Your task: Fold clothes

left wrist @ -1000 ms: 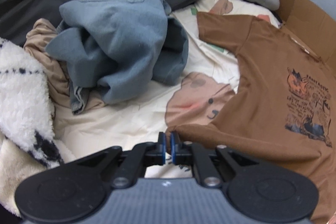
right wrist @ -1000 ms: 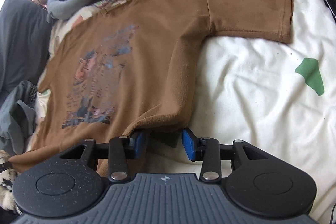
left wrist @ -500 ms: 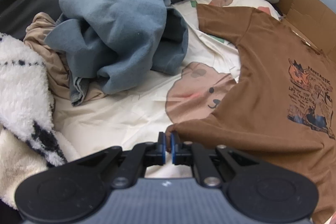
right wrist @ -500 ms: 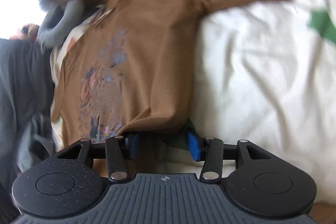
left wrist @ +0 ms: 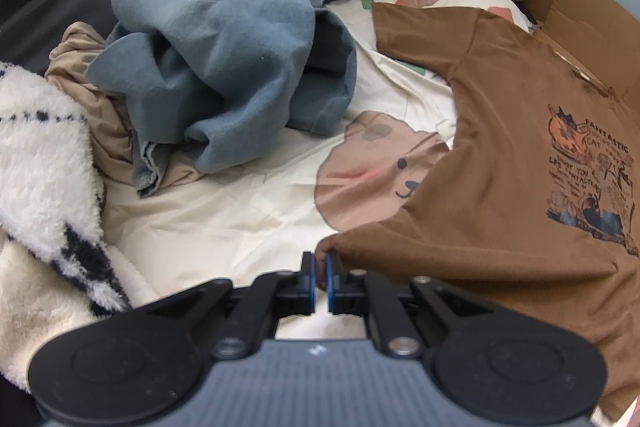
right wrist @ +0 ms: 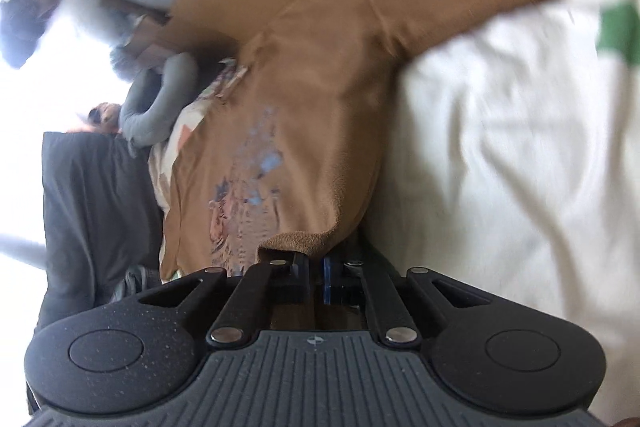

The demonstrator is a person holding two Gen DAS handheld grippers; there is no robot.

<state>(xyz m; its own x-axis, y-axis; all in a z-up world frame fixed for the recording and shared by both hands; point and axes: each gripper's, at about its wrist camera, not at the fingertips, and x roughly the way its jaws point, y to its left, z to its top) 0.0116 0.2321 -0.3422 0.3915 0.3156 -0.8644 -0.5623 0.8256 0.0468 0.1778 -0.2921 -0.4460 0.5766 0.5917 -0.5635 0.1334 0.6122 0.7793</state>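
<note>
Two grippers: the left gripper (left wrist: 319,269) is clenched on one hem corner of the single brown T-shirt (left wrist: 500,155), the right gripper (right wrist: 316,263) pinches the other. The shirt lies on the cream sheet (left wrist: 224,219), print reading "FANTASTIC". Beyond: one blue garment (left wrist: 224,67).

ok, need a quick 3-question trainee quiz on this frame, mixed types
1. True or false: the left gripper is shut on the bottom corner of the brown tee.
2. What does the right gripper hold? A) the blue garment B) the tee's hem C) nothing
3. Fill in: the crumpled blue garment lies partly on a ___ one.

Key: 1 true; 2 B; 3 tan
</note>
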